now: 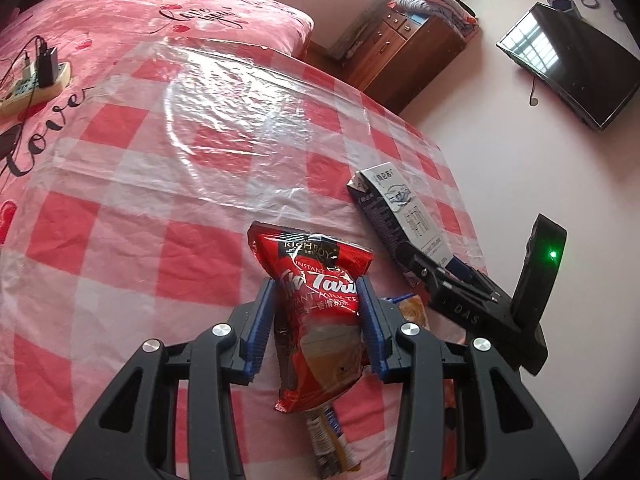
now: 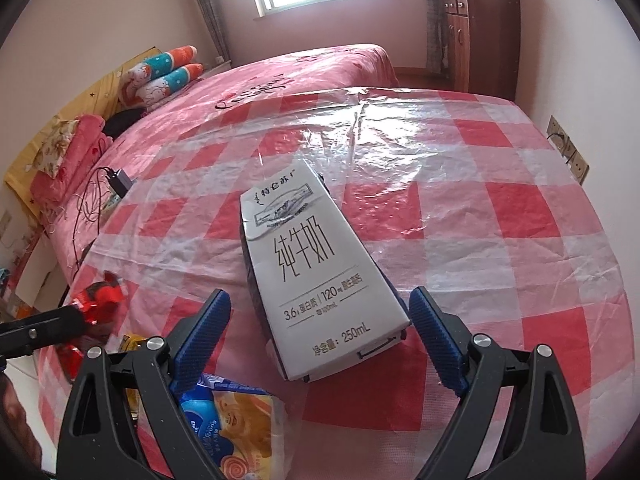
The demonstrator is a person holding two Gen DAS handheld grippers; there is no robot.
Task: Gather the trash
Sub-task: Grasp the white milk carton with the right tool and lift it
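The checked plastic sheet is lying spread over the pink bed, and the rubbish is sitting in a loose cluster near its closer edge. The biggest piece, a white milk carton, is lying flat on the sheet with its printed face up, and the right gripper is hovering over its nearer end with the blue pads set wide on either side of it, clear of the card on both flanks, so nothing is being held there yet. Just beside it, at the lower left of that view, a blue and yellow snack wrapper is resting under the gripper's left finger. The left gripper is clamped on the red milk-tea packet, its pads pressing the foil in at both sides, and the packet looks to be lifted off the sheet. A thin stick sachet is lying beneath it. To my eye the pick-up step is half done: one piece is in hand and the carton is being lined up. The next move is asking the right tongs to drop a little and close squarely across the carton's width, since the smooth card could be slipping out if caught near a corner. No bin or bag is showing anywhere, so I cannot tell where the packet is heading.
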